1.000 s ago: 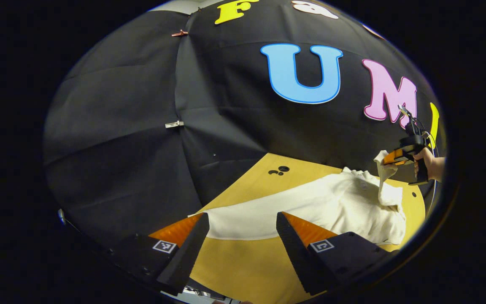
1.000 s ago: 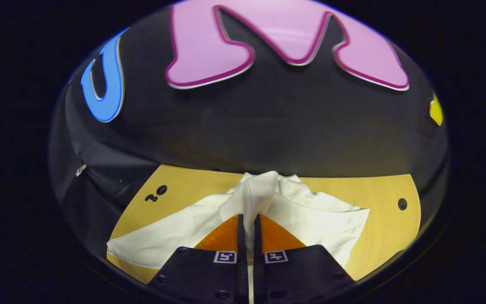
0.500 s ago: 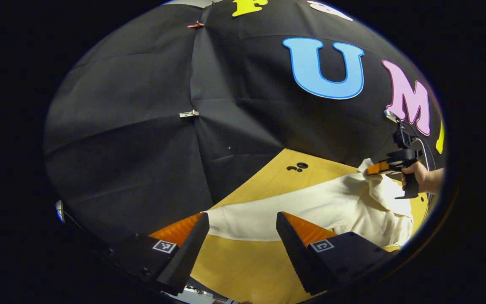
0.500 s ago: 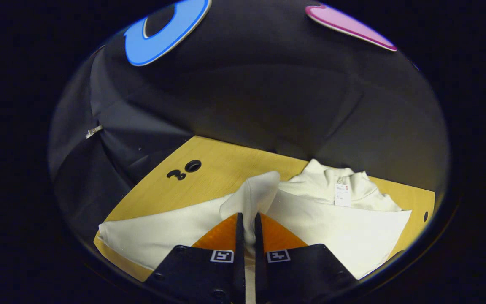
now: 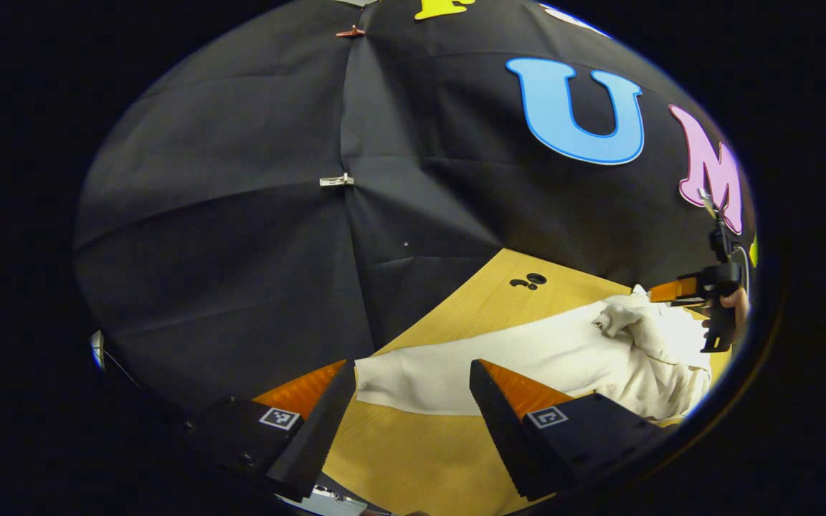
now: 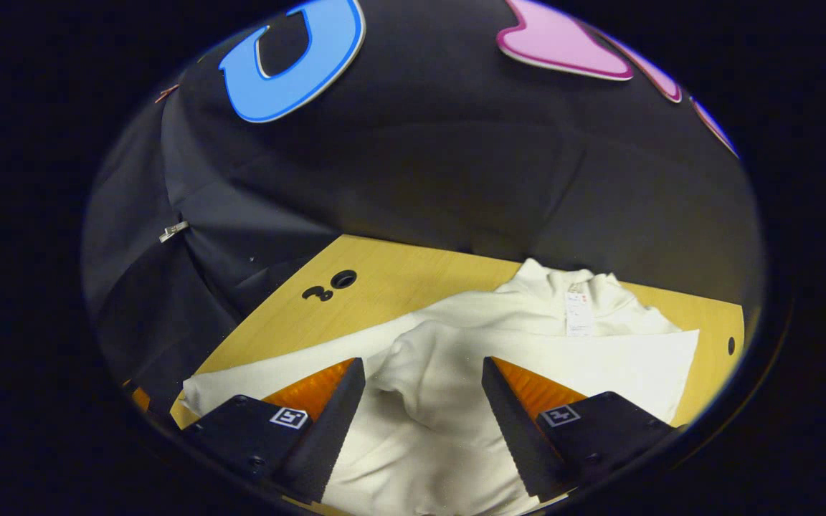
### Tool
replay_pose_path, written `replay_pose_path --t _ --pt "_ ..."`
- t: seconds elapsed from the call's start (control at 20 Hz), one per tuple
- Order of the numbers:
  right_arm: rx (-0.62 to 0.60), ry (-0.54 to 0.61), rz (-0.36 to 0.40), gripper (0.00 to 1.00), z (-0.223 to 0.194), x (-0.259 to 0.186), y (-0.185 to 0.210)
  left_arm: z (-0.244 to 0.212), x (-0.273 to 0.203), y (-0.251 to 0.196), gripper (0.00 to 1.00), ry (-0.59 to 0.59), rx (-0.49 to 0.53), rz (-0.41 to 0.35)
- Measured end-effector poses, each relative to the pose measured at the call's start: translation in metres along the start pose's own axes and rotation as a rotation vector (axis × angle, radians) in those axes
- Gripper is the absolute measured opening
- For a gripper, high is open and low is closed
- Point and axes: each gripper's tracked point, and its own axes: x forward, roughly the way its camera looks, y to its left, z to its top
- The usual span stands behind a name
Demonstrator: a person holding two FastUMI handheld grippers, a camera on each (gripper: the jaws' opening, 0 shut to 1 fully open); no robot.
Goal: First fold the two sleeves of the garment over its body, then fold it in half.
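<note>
Right gripper view is showing the right tongs [image 6: 419,419] gaping wide over the white garment [image 6: 456,373], which is lying on the tabletop [image 6: 384,279] at lower centre. Left tongs [image 5: 406,423] are hanging wide, gripping nothing.

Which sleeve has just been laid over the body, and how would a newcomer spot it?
Start at the wooden table, then the white garment on it. The folded sleeve is the rumpled hump between the open right gripper fingers; the cloth around it lies flat.

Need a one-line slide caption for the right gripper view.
Right gripper, jaws open, over a white garment on the wooden table.
</note>
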Motion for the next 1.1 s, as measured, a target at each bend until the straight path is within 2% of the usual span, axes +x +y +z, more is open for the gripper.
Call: replay_pose_path --t 0.1,0.15,0.2,0.35,0.45,0.55,0.7,0.75,0.8,0.85,1.0,1.05,1.1 --pt "-0.007 -0.041 -0.054 0.99 0.008 -0.03 -0.028 -0.006 0.01 0.011 0.99 0.012 -0.01 0.015" --pt "-0.007 -0.064 -0.081 0.85 0.011 -0.047 -0.042 -0.012 0.015 0.015 0.99 0.02 -0.019 0.023" --pt "-0.005 -0.081 -0.114 0.99 0.013 -0.065 -0.059 -0.017 0.021 0.019 0.99 0.028 -0.028 0.03" --pt "0.036 -0.14 -0.22 0.99 0.018 -0.128 -0.11 -0.032 0.044 0.03 0.99 0.066 -0.036 0.029" --pt "0.078 -0.169 -0.292 0.99 0.012 -0.174 -0.14 -0.042 0.062 0.032 0.93 0.097 -0.012 0.02" --pt "0.119 -0.188 -0.359 0.99 -0.004 -0.219 -0.172 -0.051 0.078 0.031 0.97 0.129 -0.01 0.009" --pt "0.175 -0.186 -0.49 0.99 -0.038 -0.286 -0.227 -0.065 0.096 0.024 0.97 0.181 -0.043 -0.011" --pt "0.195 -0.184 -0.528 0.99 -0.049 -0.305 -0.24 -0.07 0.101 0.023 0.93 0.198 -0.04 -0.01" --pt "0.218 -0.186 -0.559 0.99 -0.06 -0.325 -0.25 -0.075 0.106 0.023 0.98 0.214 -0.027 -0.002" --pt "0.24 -0.187 -0.587 0.99 -0.07 -0.345 -0.258 -0.08 0.11 0.022 0.98 0.23 -0.015 0.014" --pt "0.291 -0.192 -0.664 0.99 -0.105 -0.402 -0.273 -0.096 0.12 0.02 0.98 0.293 -0.016 0.056" --pt "0.308 -0.194 -0.686 0.99 -0.115 -0.414 -0.277 -0.093 0.122 0.021 0.93 0.276 -0.012 0.059" --pt "0.33 -0.185 -0.708 0.98 -0.13 -0.425 -0.281 -0.092 0.125 0.02 1.0 0.27 -0.007 0.059"
